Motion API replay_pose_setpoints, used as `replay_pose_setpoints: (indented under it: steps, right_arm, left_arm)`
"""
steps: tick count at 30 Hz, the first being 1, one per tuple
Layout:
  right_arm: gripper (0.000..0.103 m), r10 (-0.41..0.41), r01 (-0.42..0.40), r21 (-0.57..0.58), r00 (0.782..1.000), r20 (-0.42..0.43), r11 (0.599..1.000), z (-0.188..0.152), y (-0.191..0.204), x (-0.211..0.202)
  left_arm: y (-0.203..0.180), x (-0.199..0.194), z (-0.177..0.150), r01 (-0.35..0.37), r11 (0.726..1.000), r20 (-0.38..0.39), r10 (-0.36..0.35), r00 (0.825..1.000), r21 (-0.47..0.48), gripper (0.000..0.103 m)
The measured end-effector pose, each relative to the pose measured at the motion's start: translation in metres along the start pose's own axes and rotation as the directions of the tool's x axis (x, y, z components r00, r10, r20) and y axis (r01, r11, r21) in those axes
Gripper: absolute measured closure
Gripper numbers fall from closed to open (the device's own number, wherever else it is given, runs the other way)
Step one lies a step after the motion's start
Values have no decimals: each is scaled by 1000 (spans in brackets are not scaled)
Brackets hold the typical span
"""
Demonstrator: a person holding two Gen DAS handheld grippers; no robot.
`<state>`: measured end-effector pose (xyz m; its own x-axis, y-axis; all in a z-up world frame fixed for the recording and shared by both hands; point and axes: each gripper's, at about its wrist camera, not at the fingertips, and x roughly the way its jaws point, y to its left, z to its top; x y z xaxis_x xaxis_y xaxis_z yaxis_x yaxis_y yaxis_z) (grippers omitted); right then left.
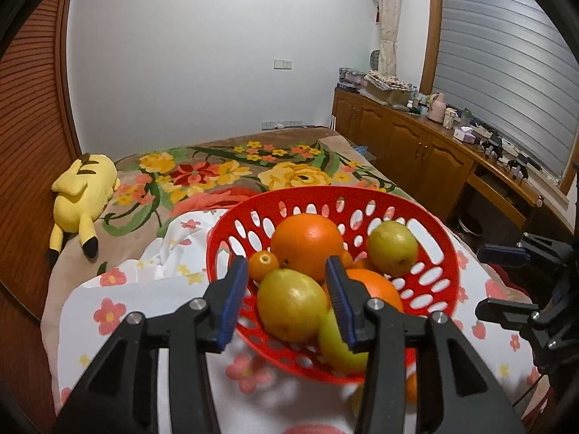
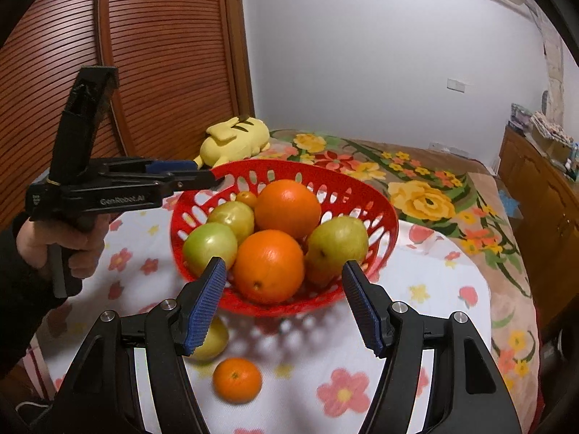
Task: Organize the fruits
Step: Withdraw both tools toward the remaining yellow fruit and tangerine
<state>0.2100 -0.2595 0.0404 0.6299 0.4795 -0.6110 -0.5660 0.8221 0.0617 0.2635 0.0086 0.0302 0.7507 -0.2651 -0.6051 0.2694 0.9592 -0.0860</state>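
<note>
Right wrist view shows a red basket [image 2: 383, 217] with oval holes, sitting on a white flowered cloth [image 2: 416, 289] spread over a bed. It is heaped with fruit: a big orange [image 2: 287, 208] at the far middle, a second orange [image 2: 267, 266] at the near rim, a green apple [image 2: 210, 246] at near left, a yellow-green fruit [image 2: 231, 217] behind it, a pear-like fruit [image 2: 336, 242] at right, and a small tangerine [image 2: 246, 198] half hidden at the far left. On the cloth near the camera lie a loose tangerine [image 2: 237, 379] and a pale green fruit [image 2: 213, 340], mostly covered by the right gripper's finger. The right gripper [image 2: 284, 303] hangs just near of the basket, jaws spread wide and holding nothing. The left gripper [image 2: 202, 173] reaches in from the left over the basket's far-left rim; seen side-on here, its gap cannot be judged.

Left wrist view shows the left gripper [image 1: 286, 303] with jaws moderately apart and empty, hovering above a yellow-green fruit [image 1: 291, 300] at the basket's [image 1: 445, 253] near side. Motion blur smears the basket's near rim and a greenish fruit [image 1: 336, 343] there; whether that one lies inside or outside is unclear. A yellow plush [image 1: 81, 195] lies far left on the floral blanket [image 1: 231, 173].
</note>
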Motion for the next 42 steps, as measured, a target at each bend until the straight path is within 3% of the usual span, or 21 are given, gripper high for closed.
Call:
replay_pose_setpoints:
  steps: [5,18,26,30,42]
  right_arm:
    - [35,-4,4,13,1000,0,1000,-16,9,-13]
    - [35,-23,24,43,1000,-17,999,-52,24,-30]
    - [35,-6,9,49,998,-63,999,-69,32,-13]
    - [41,6,-1,46,995,-102,999,-77,36,1]
    - [46,28,-20,50,983,-184,999,-89,38,34]
  left_arm:
    - [-8,-25,-10,6,1000,18,-6,1000,0,52]
    - [-37,-69,-51,34,999,20,-35,999,23,50]
    - [-43,-59,-89,59,998,-42,-58,997,14,49]
    - [-49,-50,-106,56,998,-74,-54,996,24,49]
    - [-45,-33,-131,75,997,-120,-78,990,-26,49]
